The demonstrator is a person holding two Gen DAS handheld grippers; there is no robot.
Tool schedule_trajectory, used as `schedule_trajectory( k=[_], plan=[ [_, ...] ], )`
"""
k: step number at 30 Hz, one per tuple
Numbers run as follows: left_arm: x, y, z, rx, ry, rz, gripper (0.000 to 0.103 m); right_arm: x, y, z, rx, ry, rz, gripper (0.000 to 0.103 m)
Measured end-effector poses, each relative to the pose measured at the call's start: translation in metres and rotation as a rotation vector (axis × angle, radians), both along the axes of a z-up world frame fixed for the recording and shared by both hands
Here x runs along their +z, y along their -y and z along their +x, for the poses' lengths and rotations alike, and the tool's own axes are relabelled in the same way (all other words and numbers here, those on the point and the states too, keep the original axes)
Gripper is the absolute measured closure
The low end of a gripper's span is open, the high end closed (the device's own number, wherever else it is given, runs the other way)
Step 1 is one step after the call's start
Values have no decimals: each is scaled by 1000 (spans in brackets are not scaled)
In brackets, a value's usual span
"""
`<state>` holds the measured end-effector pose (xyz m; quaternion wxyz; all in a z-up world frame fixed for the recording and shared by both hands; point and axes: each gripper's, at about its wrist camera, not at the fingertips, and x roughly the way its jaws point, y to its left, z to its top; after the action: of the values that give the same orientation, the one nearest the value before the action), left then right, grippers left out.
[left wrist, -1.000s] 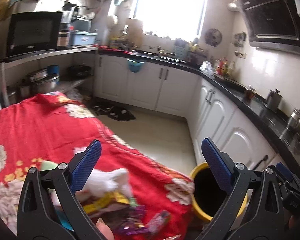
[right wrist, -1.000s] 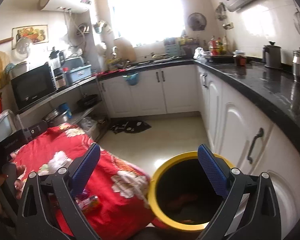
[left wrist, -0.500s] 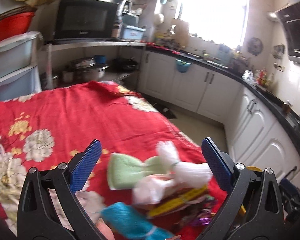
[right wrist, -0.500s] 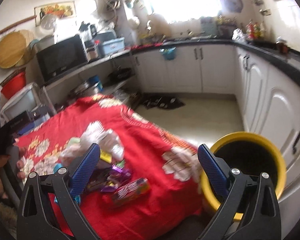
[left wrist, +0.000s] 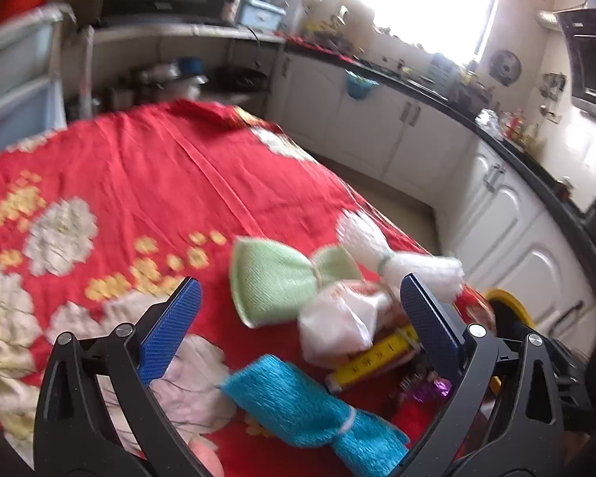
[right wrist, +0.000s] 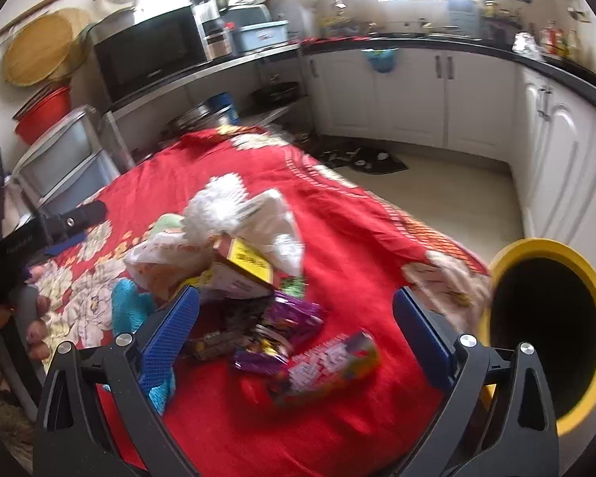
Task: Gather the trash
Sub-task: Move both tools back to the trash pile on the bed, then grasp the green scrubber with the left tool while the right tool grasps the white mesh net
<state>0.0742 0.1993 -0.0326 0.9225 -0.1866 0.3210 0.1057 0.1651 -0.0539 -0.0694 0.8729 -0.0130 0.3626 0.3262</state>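
A pile of trash lies on a table under a red flowered cloth (left wrist: 147, 167). In the left wrist view I see a green wad (left wrist: 274, 278), a white plastic bag (left wrist: 337, 326), a blue wad (left wrist: 298, 401) and a yellow box (left wrist: 377, 357). My left gripper (left wrist: 298, 318) is open and empty above them. In the right wrist view a pink snack packet (right wrist: 329, 361), purple wrappers (right wrist: 286, 318) and the yellow box (right wrist: 242, 270) lie between the fingers of my open, empty right gripper (right wrist: 294, 326). A yellow-rimmed bin (right wrist: 552, 318) stands at the right table edge.
White kitchen cabinets (right wrist: 417, 95) under a black counter (right wrist: 556, 67) run along the back and right. A microwave (right wrist: 147, 51) and plastic drawers (right wrist: 63, 159) stand at the left. A floor mat (right wrist: 361, 159) lies beyond the table. The left gripper (right wrist: 59, 222) shows at the left in the right wrist view.
Both grippers have swung left from the bin toward the trash pile on the table. Both stay open and empty.
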Motion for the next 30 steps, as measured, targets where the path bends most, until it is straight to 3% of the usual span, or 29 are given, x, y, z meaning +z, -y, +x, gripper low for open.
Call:
schedule_trajectory(
  k=[4, 13, 15, 19, 24, 30],
  plan=[
    [-17, -2, 10, -70, -39, -111, 11, -7, -15, 11, 42, -31, 5, 8],
    [-35, 13, 34, -170, -107, -151, 22, -5, -9, 48, -17, -77, 105, 9],
    [-38, 14, 37, -176, -120, -154, 26, -6, -11, 59, -9, -104, 134, 13],
    [-37, 14, 38, -160, -129, -138, 28, -10, -17, 75, 4, -145, 132, 24],
    [-22, 3, 35, -126, -94, -107, 28, -3, -18, 75, 6, -133, 175, 26],
    [-19, -33, 39, -1, -108, -102, 28, 16, -27, 56, 77, -77, 224, 29]
  ],
)
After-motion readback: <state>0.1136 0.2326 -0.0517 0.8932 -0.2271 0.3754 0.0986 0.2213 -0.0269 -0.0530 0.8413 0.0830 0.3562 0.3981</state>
